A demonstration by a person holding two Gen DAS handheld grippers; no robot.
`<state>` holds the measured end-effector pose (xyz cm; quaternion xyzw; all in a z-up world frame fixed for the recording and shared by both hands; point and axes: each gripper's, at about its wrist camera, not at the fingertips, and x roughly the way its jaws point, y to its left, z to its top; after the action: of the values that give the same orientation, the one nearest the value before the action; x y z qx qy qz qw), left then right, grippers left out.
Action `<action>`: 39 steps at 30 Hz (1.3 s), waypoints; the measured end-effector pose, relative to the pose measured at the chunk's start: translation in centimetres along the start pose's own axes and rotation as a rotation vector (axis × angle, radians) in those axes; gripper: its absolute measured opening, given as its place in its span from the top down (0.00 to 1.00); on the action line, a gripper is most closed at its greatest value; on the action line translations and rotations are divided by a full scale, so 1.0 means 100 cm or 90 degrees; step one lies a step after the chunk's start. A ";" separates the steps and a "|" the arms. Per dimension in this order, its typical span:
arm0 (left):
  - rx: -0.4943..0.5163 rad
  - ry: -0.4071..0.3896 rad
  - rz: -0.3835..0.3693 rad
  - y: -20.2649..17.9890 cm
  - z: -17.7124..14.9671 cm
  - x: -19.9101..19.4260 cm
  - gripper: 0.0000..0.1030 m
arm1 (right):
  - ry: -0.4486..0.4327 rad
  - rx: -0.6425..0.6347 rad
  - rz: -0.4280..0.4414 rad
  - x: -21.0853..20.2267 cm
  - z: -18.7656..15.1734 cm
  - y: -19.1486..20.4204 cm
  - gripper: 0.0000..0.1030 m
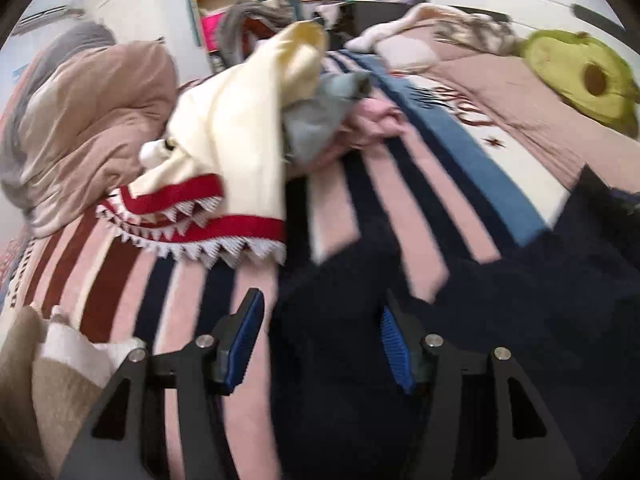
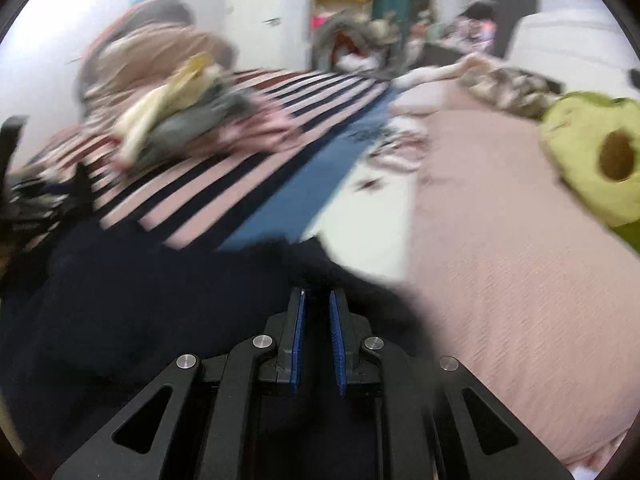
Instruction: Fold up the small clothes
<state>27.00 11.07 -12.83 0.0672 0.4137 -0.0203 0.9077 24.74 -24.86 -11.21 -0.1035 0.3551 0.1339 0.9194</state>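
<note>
Your right gripper (image 2: 318, 312) pinches the navy garment (image 2: 140, 300); your left gripper (image 1: 320, 332) gapes over it. Beyond the garment, the clothes pile (image 1: 256, 120) awaits, unfolded.

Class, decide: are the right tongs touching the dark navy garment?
Touching. The right wrist view shows the right tongs nearly shut, with the dark navy garment bunched between the pads at their tips.
</note>
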 end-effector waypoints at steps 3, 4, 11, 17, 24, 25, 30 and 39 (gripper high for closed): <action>-0.038 -0.019 -0.007 0.012 0.005 -0.004 0.38 | -0.024 0.017 -0.096 -0.004 0.008 -0.015 0.91; -0.046 -0.036 -0.016 0.014 0.004 -0.013 0.32 | -0.031 0.029 -0.098 -0.008 0.008 -0.020 0.90; -0.072 -0.074 -0.064 0.026 -0.025 -0.070 0.15 | -0.054 0.078 -0.014 -0.058 -0.023 -0.016 0.57; -0.111 0.012 -0.103 0.036 -0.080 -0.069 0.14 | 0.016 0.146 0.012 -0.065 -0.070 -0.022 0.36; -0.122 0.023 -0.094 0.026 -0.110 -0.063 0.19 | 0.035 0.198 0.038 -0.057 -0.106 -0.020 0.95; -0.121 0.024 -0.088 0.025 -0.111 -0.064 0.20 | 0.025 0.195 0.016 -0.063 -0.109 -0.019 0.95; -0.098 0.031 -0.054 0.025 -0.118 -0.071 0.20 | 0.036 0.226 -0.042 -0.091 -0.134 -0.029 0.95; -0.084 -0.044 -0.101 0.023 -0.075 -0.096 0.19 | -0.026 0.132 -0.070 -0.106 -0.083 -0.024 0.66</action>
<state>15.28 14.20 -10.27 -0.0267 0.3863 -0.0671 0.9195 12.76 -31.28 -9.75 -0.0245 0.3420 0.0478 0.9382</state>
